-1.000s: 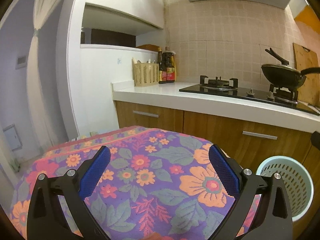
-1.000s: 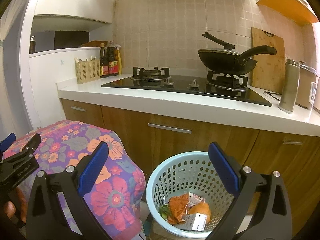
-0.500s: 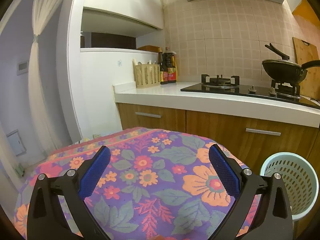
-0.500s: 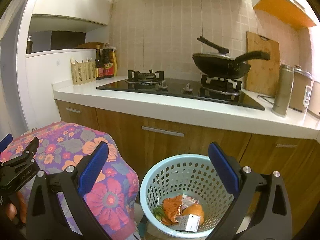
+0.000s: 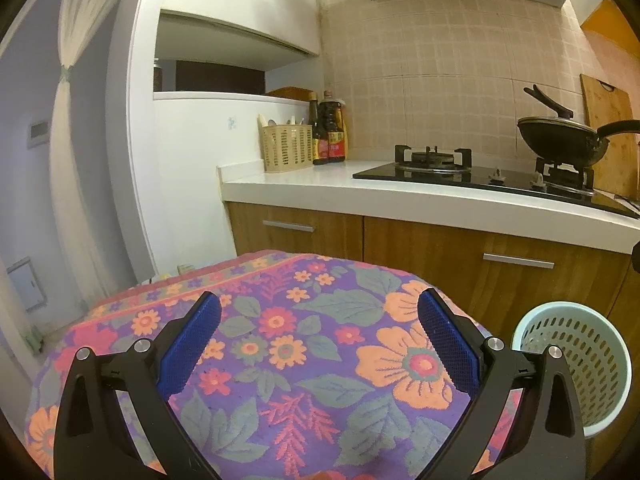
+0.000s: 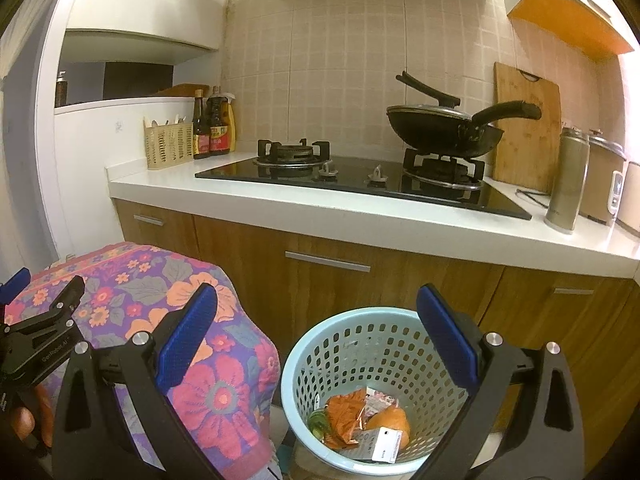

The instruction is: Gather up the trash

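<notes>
We hold both grippers empty, jaws spread wide on each. The right gripper [image 6: 316, 320] sits over the pale blue basket [image 6: 312, 340] in the lower centre of its frame; the trash [image 6: 360, 424] lies at the basket's bottom: an orange wrapper, something green, an orange lump and a white-labelled packet. The left gripper [image 5: 318, 320] faces the floral cloth [image 5: 280, 340] that fills the lower half of its frame, and we see no scrap on the patterned surface from here. The same basket [image 5: 572, 364] shows at that frame's lower right, just beside the cloth's edge.

Our judgement is that the collecting is near its end, or that we are between pieces. To do this step well, we should sweep both cameras slowly across the cloth and the floor at its foot, since the busy flower print could hide a small wrapper. We keep the jaws spread until a piece is centred between the pads. The white bench [image 6: 360, 208] beyond carries only kitchenware, so far as we can tell.
</notes>
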{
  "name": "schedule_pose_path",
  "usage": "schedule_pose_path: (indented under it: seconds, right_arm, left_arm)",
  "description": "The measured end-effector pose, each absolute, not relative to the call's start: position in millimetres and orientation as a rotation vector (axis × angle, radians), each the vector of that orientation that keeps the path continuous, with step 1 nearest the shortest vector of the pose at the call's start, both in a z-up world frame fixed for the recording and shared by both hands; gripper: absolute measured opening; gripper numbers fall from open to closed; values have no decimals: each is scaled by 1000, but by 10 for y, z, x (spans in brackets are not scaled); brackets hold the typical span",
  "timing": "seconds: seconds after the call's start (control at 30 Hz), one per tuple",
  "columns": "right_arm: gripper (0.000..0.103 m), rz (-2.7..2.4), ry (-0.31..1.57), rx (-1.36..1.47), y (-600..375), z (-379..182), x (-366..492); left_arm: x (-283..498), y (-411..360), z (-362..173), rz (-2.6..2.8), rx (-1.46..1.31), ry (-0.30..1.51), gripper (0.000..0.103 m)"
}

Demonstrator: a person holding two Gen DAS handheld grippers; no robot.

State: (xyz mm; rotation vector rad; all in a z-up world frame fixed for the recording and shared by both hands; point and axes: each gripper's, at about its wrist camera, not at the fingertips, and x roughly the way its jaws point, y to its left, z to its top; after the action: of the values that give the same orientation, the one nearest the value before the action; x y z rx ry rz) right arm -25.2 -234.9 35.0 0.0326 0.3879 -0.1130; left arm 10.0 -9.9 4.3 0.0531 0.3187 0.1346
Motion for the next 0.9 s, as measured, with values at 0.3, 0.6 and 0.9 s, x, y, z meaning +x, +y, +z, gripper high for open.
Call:
schedule_pose_path:
  seconds: [0.3,0.6,0.9]
  right_arm:
    - [95,-95,376,15,-2312,328,-274]
    - [95,-100,371,20,-2320,337,-297]
    - [95,-119,355,20,-2337,385,-301]
  left_arm:
    - [86,-25,69,127,10,311,95]
    - [88,-22,66,138,14,308,95]
    - [74,7,86,148,5,296,95]
